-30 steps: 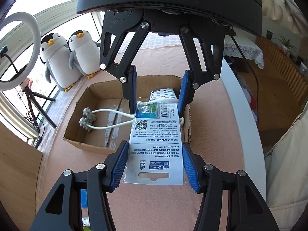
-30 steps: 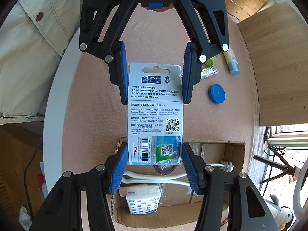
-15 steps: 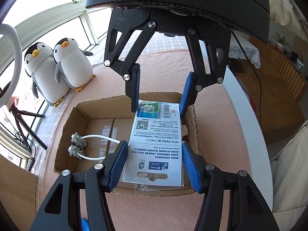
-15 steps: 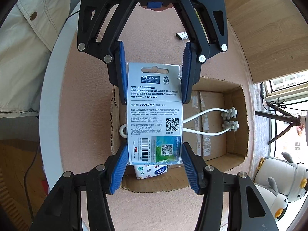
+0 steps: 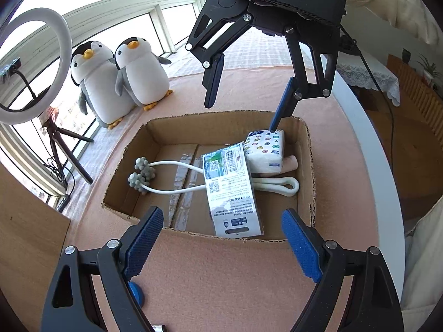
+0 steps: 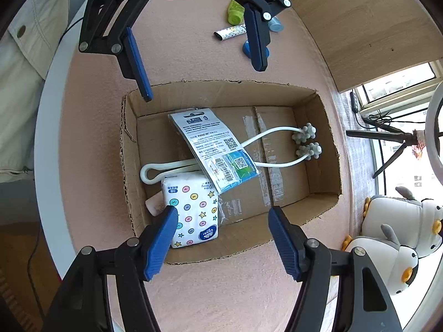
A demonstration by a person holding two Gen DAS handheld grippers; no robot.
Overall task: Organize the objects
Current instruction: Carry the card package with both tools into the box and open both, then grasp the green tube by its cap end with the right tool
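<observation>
The white carded package (image 5: 232, 191) (image 6: 210, 144) lies free inside the cardboard box (image 5: 221, 119) (image 6: 221, 87), slanted across the white roller massager (image 5: 171, 166) (image 6: 277, 132) and resting against the patterned tissue pack (image 5: 267, 149) (image 6: 191, 207). My left gripper (image 5: 221, 229) (image 6: 202, 83) hovers over one side of the box, jaws opening wide, nothing between the pads. My right gripper (image 6: 221, 215) (image 5: 240, 117) faces it from the opposite side above the tissue pack, jaws also opening and empty.
Two plush penguins (image 5: 119, 77) (image 6: 396, 246) stand beside the box by the window, near a ring light (image 5: 36, 63) on a tripod. A blue cap (image 6: 249, 51), a patterned tube (image 6: 229, 31) and a green tube (image 6: 235, 11) lie on the pink tablecloth. A wooden board (image 6: 360, 27) borders the table.
Both grippers held the package between them over the box; both have let go and spread their jaws, and the package has dropped into the box, turned askew.
</observation>
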